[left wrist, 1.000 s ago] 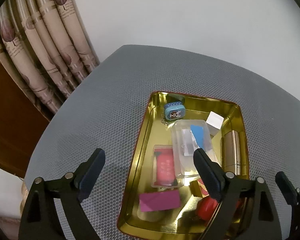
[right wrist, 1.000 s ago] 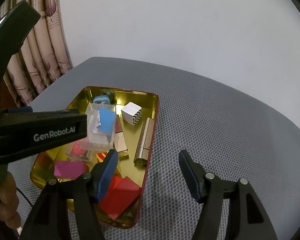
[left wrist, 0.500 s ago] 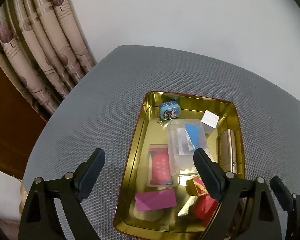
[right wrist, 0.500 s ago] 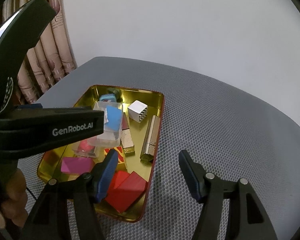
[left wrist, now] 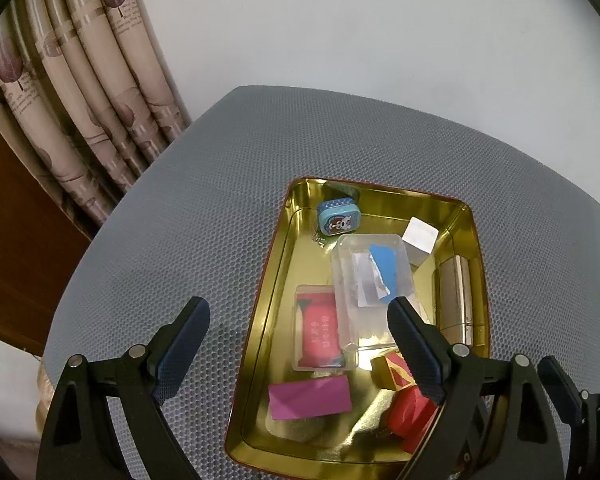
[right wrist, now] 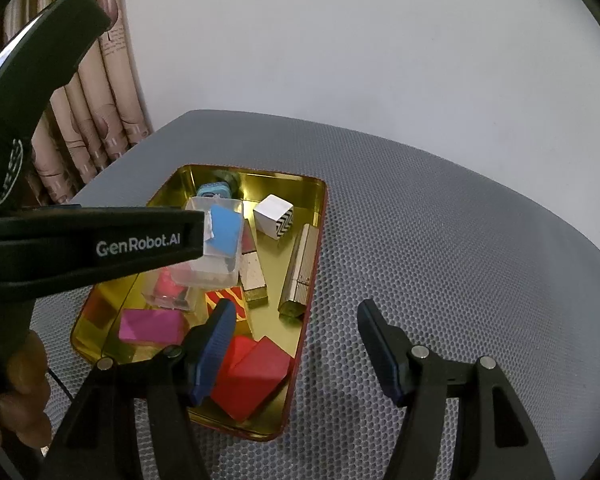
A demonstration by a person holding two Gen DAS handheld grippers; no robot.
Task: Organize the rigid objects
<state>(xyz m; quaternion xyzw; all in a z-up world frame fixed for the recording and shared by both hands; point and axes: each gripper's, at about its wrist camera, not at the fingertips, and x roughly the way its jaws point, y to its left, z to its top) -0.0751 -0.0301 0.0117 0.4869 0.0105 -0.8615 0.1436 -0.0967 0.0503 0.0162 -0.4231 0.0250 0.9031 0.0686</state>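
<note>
A gold tin tray (left wrist: 268, 280) lies on the grey honeycomb mat (left wrist: 204, 208). It holds a small blue tin (left wrist: 338, 220), a white cube (left wrist: 420, 236), a clear box (left wrist: 372, 276) with a blue piece in it, a red item in a clear case (left wrist: 320, 328), a magenta block (left wrist: 310, 396), a red block (left wrist: 412, 412) and a ribbed metal bar (left wrist: 456, 296). My left gripper (left wrist: 296, 320) hangs open over the tray's near left part, holding nothing. My right gripper (right wrist: 296, 312) is open and empty above the tray's right rim (right wrist: 316, 248), near the red block (right wrist: 256, 372).
A patterned curtain (left wrist: 80, 92) hangs at the left, with a white wall behind the table. The left gripper's body (right wrist: 100, 244) and the hand (right wrist: 16, 392) holding it fill the left of the right wrist view. Bare mat (right wrist: 440, 248) lies right of the tray.
Both views shifted slightly early in the second, then held still. The left gripper's body reaches a little further across the right wrist view. Both grippers stay open; nothing in the tray moved.
</note>
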